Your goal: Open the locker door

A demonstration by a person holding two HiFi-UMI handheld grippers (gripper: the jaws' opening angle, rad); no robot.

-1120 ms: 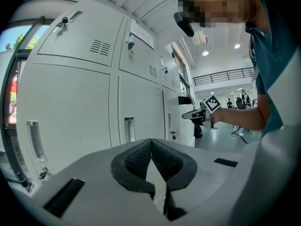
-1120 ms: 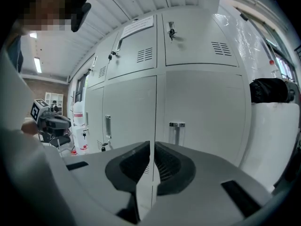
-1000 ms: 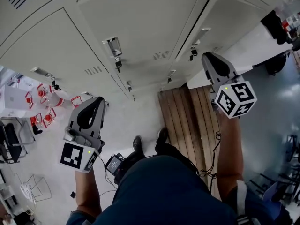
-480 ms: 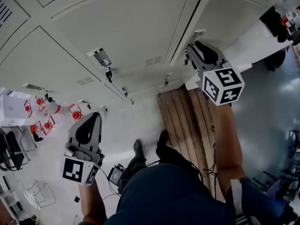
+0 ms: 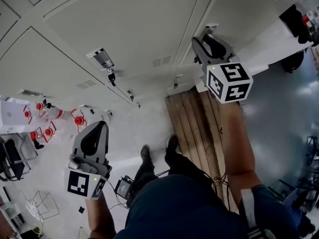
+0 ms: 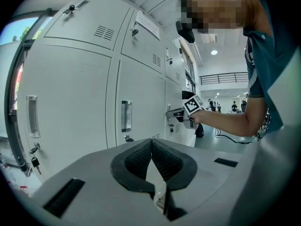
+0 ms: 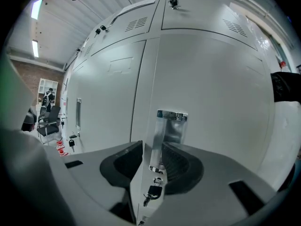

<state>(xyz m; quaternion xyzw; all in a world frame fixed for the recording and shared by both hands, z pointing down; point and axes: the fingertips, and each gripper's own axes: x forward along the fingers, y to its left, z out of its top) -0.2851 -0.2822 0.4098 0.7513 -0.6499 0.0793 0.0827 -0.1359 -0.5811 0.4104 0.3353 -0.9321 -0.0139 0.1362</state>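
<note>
The grey locker door (image 5: 239, 9) at the right has a metal handle (image 7: 165, 133) near its left edge, with a key (image 7: 153, 192) in the lock below it. A dark gap runs along that edge, so the door looks slightly ajar. My right gripper (image 5: 209, 33) (image 7: 153, 154) is at the handle. Its jaws have just been opening and now stand open, with the door's edge and the handle between them. My left gripper (image 5: 98, 127) (image 6: 151, 142) hangs low at the left, away from the lockers, shut on nothing.
More locker doors with handles (image 5: 102, 59) and keys fill the wall to the left. A wooden pallet (image 5: 194, 118) lies on the floor under the right arm. A white counter (image 5: 279, 39) with a black bag (image 5: 294, 21) stands at the right. Red items (image 5: 79, 119) and a chair (image 5: 10, 153) are at the left.
My right gripper has moved left and toward the lockers, from beside the door to its handle. My left gripper has sunk a little lower in the head view.
</note>
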